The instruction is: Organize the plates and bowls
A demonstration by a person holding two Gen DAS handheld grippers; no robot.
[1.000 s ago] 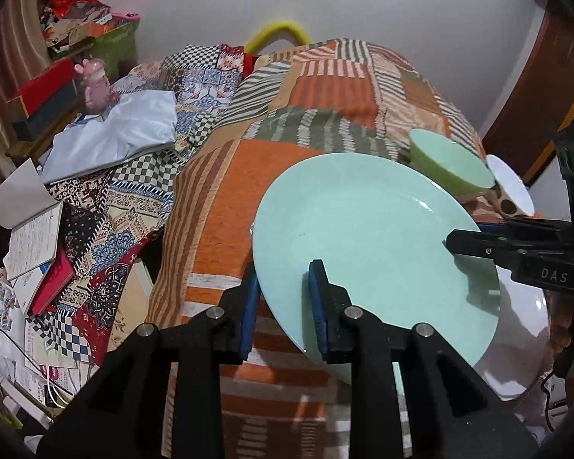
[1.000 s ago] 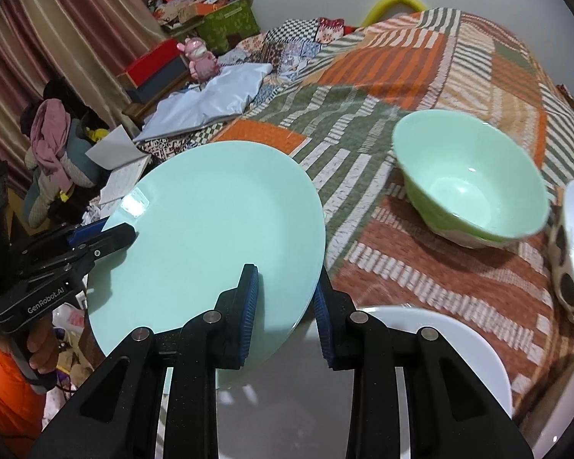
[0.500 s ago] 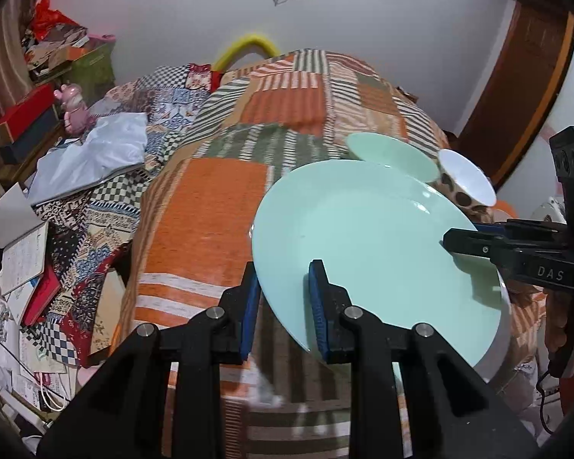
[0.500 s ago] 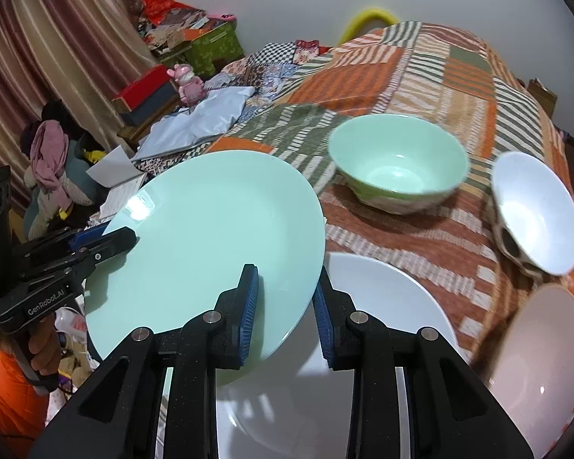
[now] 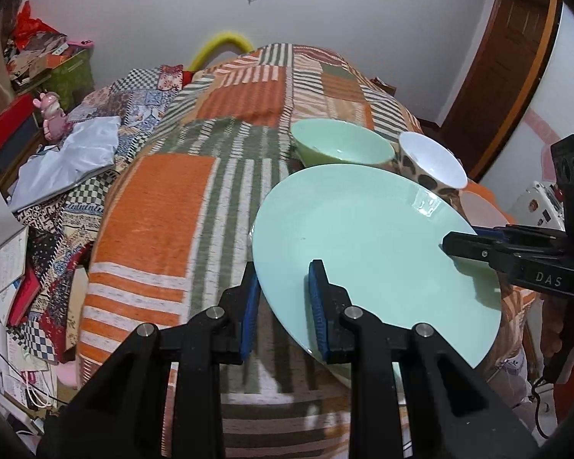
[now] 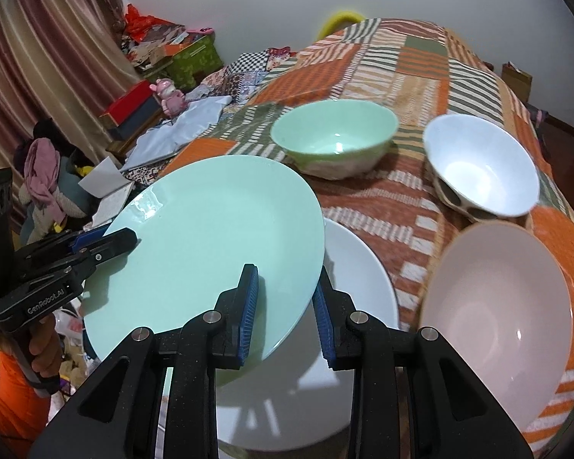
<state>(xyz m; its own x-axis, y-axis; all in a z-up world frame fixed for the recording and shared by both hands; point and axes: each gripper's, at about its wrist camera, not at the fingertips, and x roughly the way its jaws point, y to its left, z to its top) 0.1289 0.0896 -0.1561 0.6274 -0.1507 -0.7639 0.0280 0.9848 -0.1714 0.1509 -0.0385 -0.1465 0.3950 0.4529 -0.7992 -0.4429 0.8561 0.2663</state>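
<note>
A pale green plate [image 5: 371, 252] hangs tilted above the patchwork bedspread, gripped from both sides. My left gripper [image 5: 283, 279] is shut on its left rim, one blue pad above and one below. My right gripper [image 6: 285, 279] is shut on the opposite rim, and its black tip [image 5: 459, 246] also shows in the left wrist view. Partly under the green plate [image 6: 210, 237] a white plate [image 6: 359, 267] lies on the bed. Behind them stand a green bowl [image 6: 336, 134], a white bowl with brown spots [image 6: 482, 168] and a pale pink bowl [image 6: 497, 306].
The bedspread [image 5: 164, 206] slopes off to the left, where books, papers and cloth [image 5: 65, 160] lie on a lower surface. A brown door [image 5: 505, 57] stands at the far right. A person's hand and orange sleeve [image 6: 15, 375] hold the left gripper.
Both grippers have carried the green plate to the right across the bed. It now hangs partly over the white plate, and the three bowls have come into fuller view.
</note>
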